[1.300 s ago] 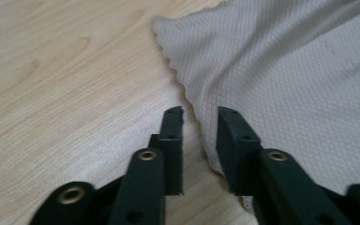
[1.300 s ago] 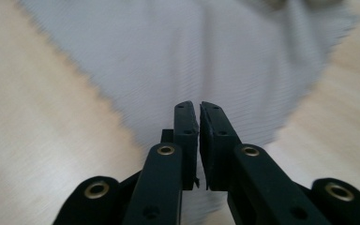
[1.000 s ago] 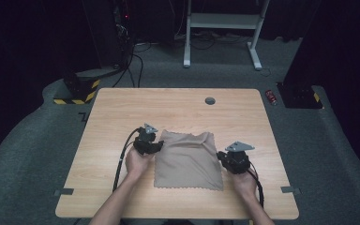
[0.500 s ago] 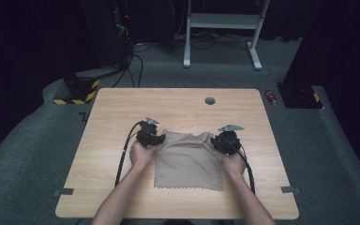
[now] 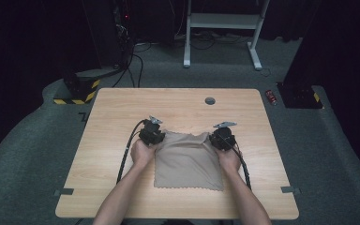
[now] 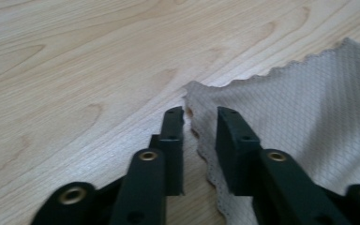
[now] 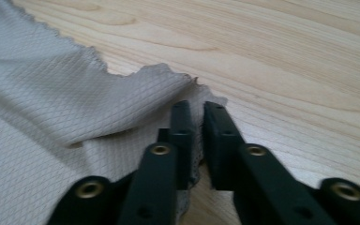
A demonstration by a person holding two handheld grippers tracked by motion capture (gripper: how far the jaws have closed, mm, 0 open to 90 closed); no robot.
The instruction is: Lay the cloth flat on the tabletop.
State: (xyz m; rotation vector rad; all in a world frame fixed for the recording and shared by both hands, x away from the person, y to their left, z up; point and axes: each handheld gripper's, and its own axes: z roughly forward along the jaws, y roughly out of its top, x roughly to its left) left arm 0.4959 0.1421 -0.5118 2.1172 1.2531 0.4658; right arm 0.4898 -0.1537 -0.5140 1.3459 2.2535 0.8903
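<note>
moved: both hands slid up to the cloth's [image 5: 187,161] far corners | left claw [image 6: 200,123]: just closing, small gap, cloth edge between, not squeezed | right claw [image 7: 197,117]: closing, nearly shut, pinching corner | cloth: flat on tabletop [image 5: 122,108] between claws | next: maybe lift or fold

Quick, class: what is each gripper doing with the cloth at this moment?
Left gripper: jaws just closing around the cloth corner, a gap left, no firm pinch visible.
Right gripper: jaws just closing, nearly shut, pinching the cloth's edge.
</note>
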